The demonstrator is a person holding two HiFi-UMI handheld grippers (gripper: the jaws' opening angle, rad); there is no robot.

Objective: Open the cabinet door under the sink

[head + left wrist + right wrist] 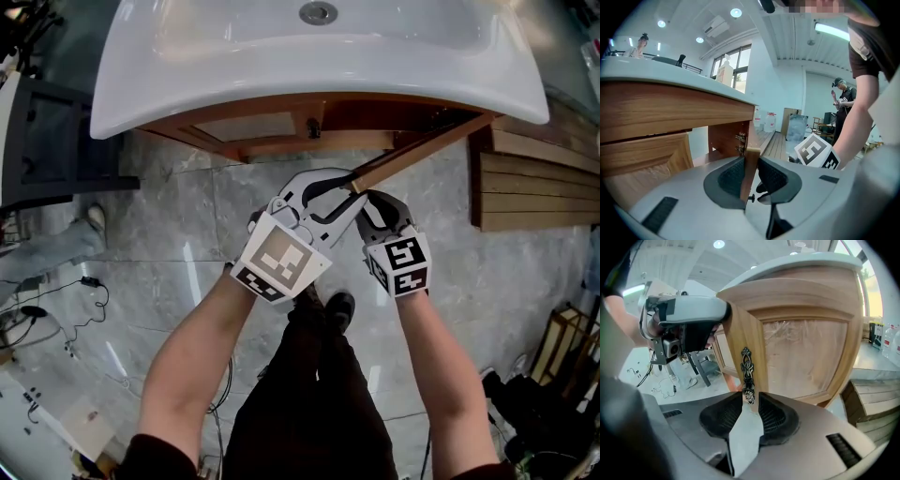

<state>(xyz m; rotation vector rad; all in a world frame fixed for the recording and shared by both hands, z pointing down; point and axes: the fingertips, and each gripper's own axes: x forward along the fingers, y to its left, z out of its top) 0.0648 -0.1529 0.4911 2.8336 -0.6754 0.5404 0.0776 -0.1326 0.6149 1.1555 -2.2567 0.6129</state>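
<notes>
Your left gripper pinches the free edge of the cabinet door, which stands swung open below the sink at the centre of the head view. Your right gripper is spread, with the lower tip of the door's handle between its pads, unsqueezed.

Both bare forearms reach forward and converge: the left forearm slants in from the left, and the right forearm runs nearly straight. The left tongs clamp the cabinet door by its edge. The right tongs, just beside them and tilted downward, stand apart around the lower tip of the handle.
</notes>
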